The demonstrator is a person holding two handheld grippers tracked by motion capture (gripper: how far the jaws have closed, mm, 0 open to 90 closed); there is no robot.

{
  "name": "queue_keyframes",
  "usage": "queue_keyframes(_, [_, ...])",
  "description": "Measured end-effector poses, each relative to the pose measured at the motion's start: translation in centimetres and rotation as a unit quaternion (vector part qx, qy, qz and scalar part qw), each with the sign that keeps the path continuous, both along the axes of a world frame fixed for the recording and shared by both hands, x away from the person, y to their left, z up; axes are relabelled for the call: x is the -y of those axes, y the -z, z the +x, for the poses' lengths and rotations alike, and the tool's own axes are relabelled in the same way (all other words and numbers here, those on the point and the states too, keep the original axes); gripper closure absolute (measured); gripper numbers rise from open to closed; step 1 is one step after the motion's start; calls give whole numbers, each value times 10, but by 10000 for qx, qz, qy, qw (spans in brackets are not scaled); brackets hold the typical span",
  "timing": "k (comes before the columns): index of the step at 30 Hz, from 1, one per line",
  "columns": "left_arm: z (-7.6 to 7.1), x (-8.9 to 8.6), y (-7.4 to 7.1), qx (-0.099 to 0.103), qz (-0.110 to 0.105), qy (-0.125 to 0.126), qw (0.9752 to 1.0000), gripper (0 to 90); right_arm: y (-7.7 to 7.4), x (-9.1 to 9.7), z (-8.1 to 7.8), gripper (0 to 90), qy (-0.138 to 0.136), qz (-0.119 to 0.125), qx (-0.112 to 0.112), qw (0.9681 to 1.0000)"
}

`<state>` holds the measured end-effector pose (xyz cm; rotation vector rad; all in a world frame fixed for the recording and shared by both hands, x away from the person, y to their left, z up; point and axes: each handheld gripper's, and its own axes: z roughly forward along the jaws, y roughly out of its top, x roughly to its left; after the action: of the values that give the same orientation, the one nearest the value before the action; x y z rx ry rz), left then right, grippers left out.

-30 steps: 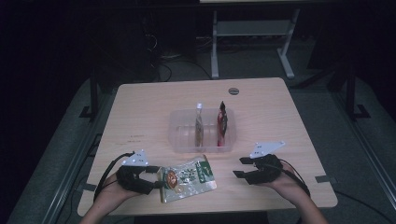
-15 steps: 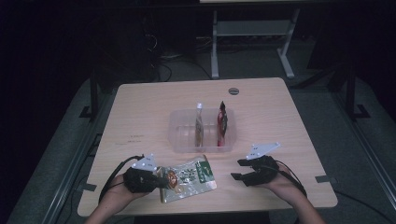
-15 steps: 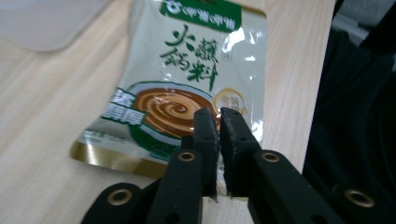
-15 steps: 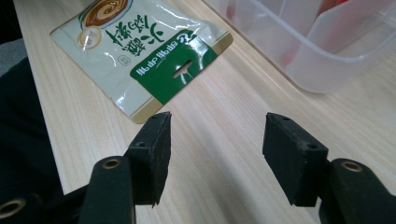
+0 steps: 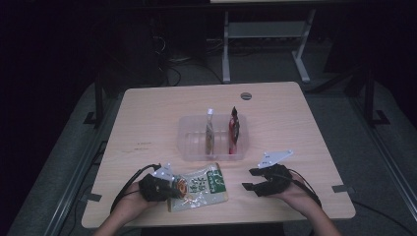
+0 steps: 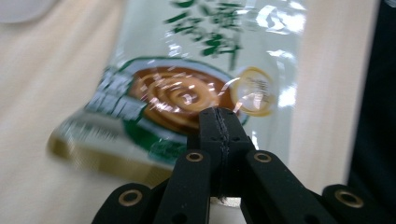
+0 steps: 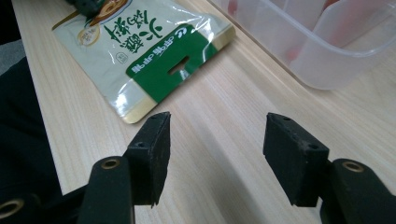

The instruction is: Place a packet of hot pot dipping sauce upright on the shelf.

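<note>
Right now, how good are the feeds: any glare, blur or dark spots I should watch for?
High view: dim, dark surroundings, table readable. Left gripper view: snack packet blurred, with glare. Right gripper view: sharp, some glare on the packet, clear tub soft.

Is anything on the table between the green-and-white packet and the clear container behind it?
Nothing visible. Bare table lies between the packet and the clear container, which already holds two upright packets. The left gripper is shut on the packet's near end.

text: green print on pouch (image 7: 140, 51) | too blurred to read
</note>
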<state>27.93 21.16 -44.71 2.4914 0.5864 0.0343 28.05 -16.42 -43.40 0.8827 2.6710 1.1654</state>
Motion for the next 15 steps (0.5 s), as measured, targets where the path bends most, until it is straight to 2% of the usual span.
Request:
queue_keyframes(2, [5, -1, 0, 111, 26, -79, 9999, 898, 1, -1, 0, 410, -13, -3, 11, 10000])
queue_keyframes(3, [6, -1, 1, 53, -16, -147, 9999, 898, 1, -1, 0, 409, -24, 0, 6, 10000])
queue_keyframes(5, [6, -1, -1, 108, 67, -39, 9999, 896, 1, -1, 0, 409, -29, -10, 17, 10000])
queue_keyframes(6, [4, 0, -1, 74, 12, -33, 10000, 885, 0, -1, 0, 409, -24, -8, 16, 10000])
queue_keyframes(10, [8, 1, -15, 254, -207, 74, 9994, 754, 0, 1, 0, 409, 1, 20, 10, 10000])
queue_keyframes(11, [8, 1, -15, 254, -207, 74, 9994, 719, 0, 1, 0, 409, 1, 20, 10, 10000])
queue_keyframes(13, [15, 2, -23, 403, -310, 150, 9986, 638, 1, 1, 1, 409, 8, 9, -7, 10000])
queue_keyframes(15, [21, 4, -25, 388, -319, 225, 9985, 560, 1, 1, 1, 409, -1, 13, -6, 10000])
